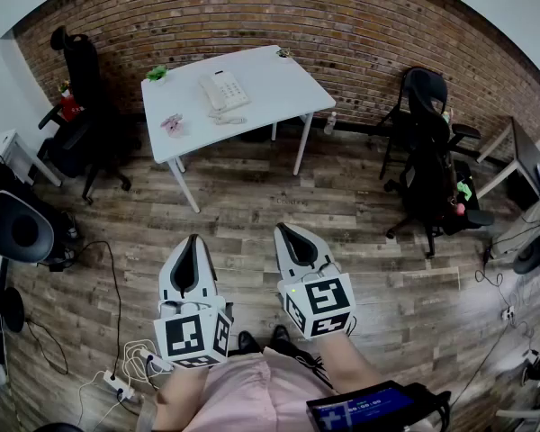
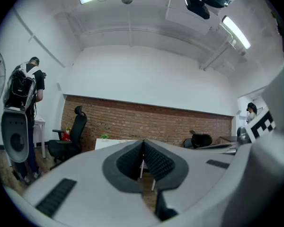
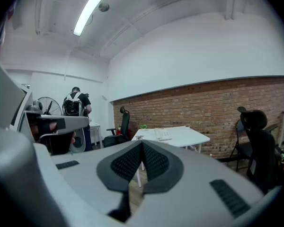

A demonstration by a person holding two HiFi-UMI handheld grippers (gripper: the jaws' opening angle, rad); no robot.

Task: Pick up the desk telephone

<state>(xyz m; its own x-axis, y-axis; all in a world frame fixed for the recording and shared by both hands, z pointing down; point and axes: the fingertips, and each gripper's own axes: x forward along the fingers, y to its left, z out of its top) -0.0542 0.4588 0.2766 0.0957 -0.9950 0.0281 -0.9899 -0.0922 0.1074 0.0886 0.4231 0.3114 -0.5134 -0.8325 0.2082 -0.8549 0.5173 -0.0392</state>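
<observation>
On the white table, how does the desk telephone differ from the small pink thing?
The desk telephone is white and larger; the pink thing is small and coloured. The telephone sits mid-table, the pink thing nearer the left edge of the table. Both rest untouched.

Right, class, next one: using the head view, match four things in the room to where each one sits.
1 telephone
2 plant
3 bottle
4 power strip

A on the floor beside a leg of the table
B middle of the table
C table's far left corner
D on the floor among cables, lower left of the view

Pairs: 1-B, 2-C, 3-A, 4-D
</observation>
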